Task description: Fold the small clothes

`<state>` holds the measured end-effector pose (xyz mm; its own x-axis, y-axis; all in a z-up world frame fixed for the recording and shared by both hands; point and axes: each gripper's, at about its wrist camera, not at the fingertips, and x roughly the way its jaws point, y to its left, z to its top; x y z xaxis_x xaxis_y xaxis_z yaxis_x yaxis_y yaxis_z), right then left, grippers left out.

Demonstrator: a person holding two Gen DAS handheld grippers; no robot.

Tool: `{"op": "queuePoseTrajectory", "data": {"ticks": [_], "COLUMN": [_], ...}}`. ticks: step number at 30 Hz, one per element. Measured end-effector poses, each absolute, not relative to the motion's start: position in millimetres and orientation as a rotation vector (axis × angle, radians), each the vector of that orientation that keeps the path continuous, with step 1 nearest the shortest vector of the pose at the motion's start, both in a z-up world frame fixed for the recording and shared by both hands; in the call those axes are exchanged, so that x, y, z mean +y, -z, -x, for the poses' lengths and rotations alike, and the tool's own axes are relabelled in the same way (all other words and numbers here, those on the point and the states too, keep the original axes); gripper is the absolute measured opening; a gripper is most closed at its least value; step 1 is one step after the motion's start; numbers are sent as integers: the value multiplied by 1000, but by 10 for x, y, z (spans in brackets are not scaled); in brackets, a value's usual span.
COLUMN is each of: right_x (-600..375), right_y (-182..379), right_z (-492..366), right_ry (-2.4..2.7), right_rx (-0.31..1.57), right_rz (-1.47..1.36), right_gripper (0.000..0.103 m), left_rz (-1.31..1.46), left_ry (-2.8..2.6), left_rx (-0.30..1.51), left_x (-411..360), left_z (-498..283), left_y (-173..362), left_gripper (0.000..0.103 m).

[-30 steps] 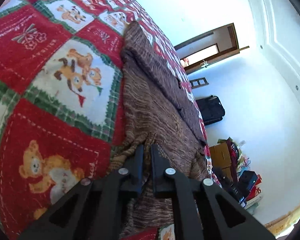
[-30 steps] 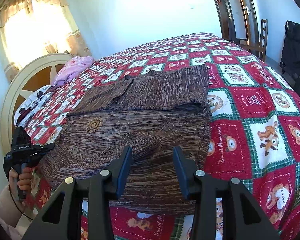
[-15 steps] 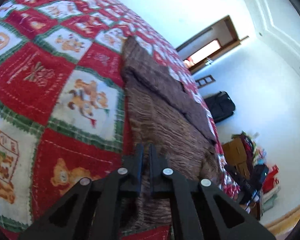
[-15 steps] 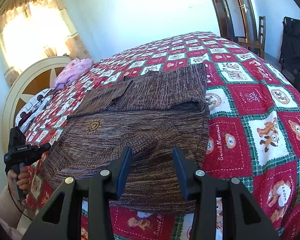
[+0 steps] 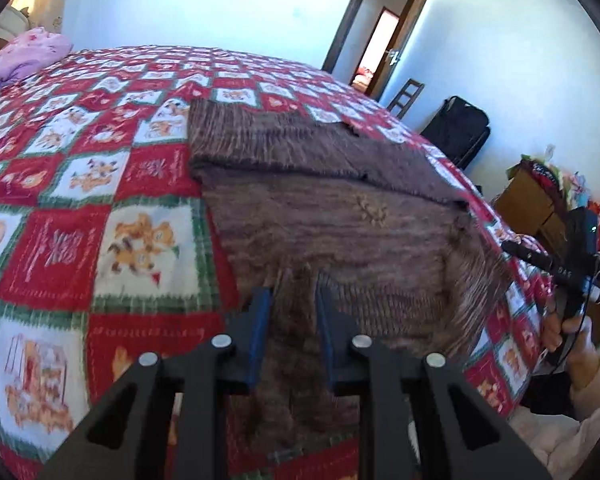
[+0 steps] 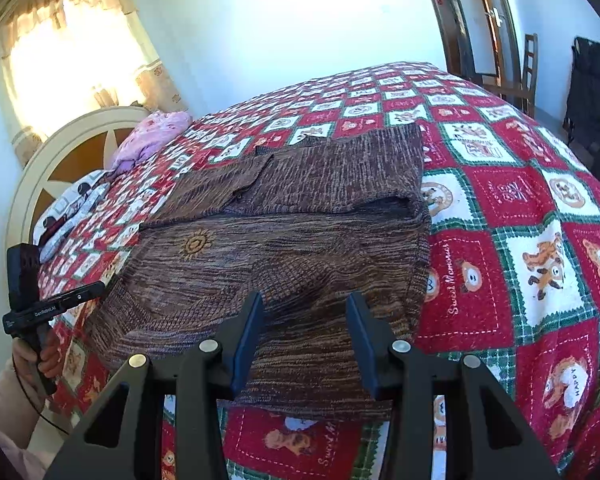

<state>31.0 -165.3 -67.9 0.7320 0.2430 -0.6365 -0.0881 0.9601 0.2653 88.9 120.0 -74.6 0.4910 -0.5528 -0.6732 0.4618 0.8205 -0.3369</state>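
The brown sweater's (image 5: 340, 216) near hem is blurred and hidden behind the left gripper's fingers (image 5: 260, 328).

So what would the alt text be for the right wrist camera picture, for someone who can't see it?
A brown knitted sweater, its top part folded down over itself, lies on a bed's red, white and green teddy-bear patchwork quilt. The black two-finger right gripper hovers open over its near hem. At far left a hand holds the left gripper.

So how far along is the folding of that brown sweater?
The top part of the brown sweater is already folded over onto its body on the patchwork quilt. The left tool has just been opening, with the hem between its fingers; the right tool is open over the hem. Further folds remain.
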Motion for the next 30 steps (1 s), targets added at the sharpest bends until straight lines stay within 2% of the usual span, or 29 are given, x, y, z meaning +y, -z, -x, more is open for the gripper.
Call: {"op": "queuePoseTrajectory", "data": {"ticks": [4,15,18,20,24,28,30], "right_x": [-1618,-1647,-1673,-1679,-1711,-1746,-1748], "right_y": [682,683,671,658,657,696,700], "right_z": [-323,-304,-288,-269,-231,-246,-251], "right_ry": [-192,-196,-191,-190,-185,-181,-184], "right_rx": [730,720,716,712,709,717,715], "right_rz": [-208,-249,-253,-255,-259,-278,-288], "right_gripper": [45,45,45,45,45,45,45], "left_rz": [186,175,243,327,467,555,605], "left_ry": [592,616,631,658,696,680,671], "left_rx": [928,935,946,963,975,991,1005], "left_x": [1297,1163,1188,1248,1396,1483,1519], "left_z": [-850,-800,-906,-952,-943,-962,-991], "left_y": [872,884,889,917,1014,1095,1138], "left_gripper": [24,27,30,35,35,19,13]}}
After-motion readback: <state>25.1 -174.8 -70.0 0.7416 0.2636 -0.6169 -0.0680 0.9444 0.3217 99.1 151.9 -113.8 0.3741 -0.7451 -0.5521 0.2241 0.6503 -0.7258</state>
